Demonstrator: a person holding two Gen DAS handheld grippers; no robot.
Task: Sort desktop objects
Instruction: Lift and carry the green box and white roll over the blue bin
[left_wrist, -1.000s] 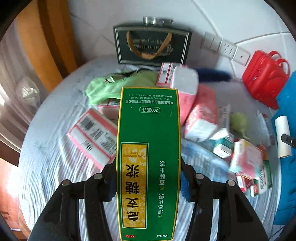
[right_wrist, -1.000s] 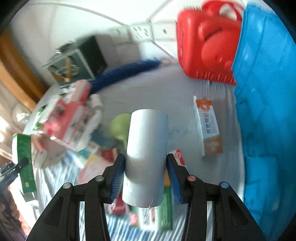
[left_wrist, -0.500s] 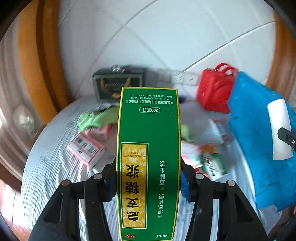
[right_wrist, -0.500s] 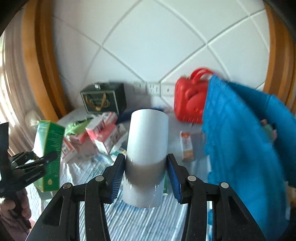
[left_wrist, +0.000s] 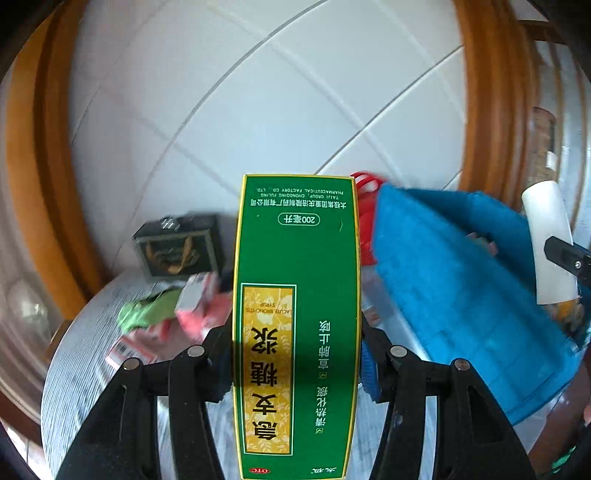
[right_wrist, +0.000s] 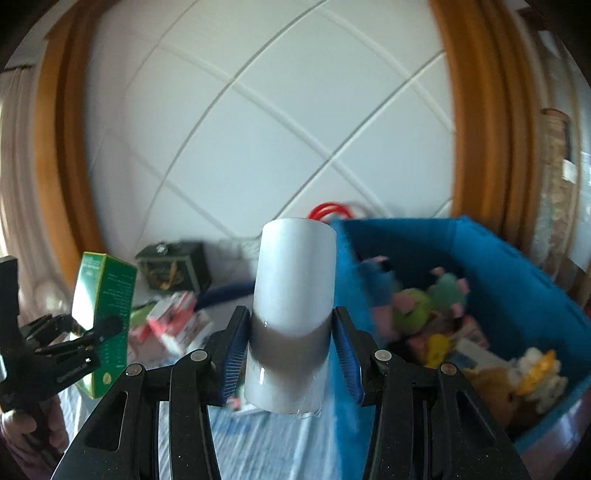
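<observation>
My left gripper (left_wrist: 295, 354) is shut on a tall green medicine box (left_wrist: 295, 325) with a yellow label, held lengthwise between the blue pads, high above the table. In the right wrist view that green box (right_wrist: 107, 325) and the left gripper (right_wrist: 70, 347) appear at the left. My right gripper (right_wrist: 291, 347) is shut on a white cylinder (right_wrist: 293, 314), standing upright between its pads. The white cylinder (left_wrist: 548, 243) shows at the right edge of the left view. A blue fabric bin (right_wrist: 509, 280) with soft toys inside sits just right of the cylinder.
A round striped table (left_wrist: 85, 354) carries pink and white boxes (right_wrist: 173, 325), a green cloth (left_wrist: 147, 314) and a dark gift box (left_wrist: 177, 251) at the back. A red case (left_wrist: 364, 214) stands behind the blue bin (left_wrist: 461, 295). The tiled wall has wooden frames on both sides.
Both grippers have risen and tilted up with their loads, so the table has dropped low in view. The blue bin's inside with toys has come into the right view.
</observation>
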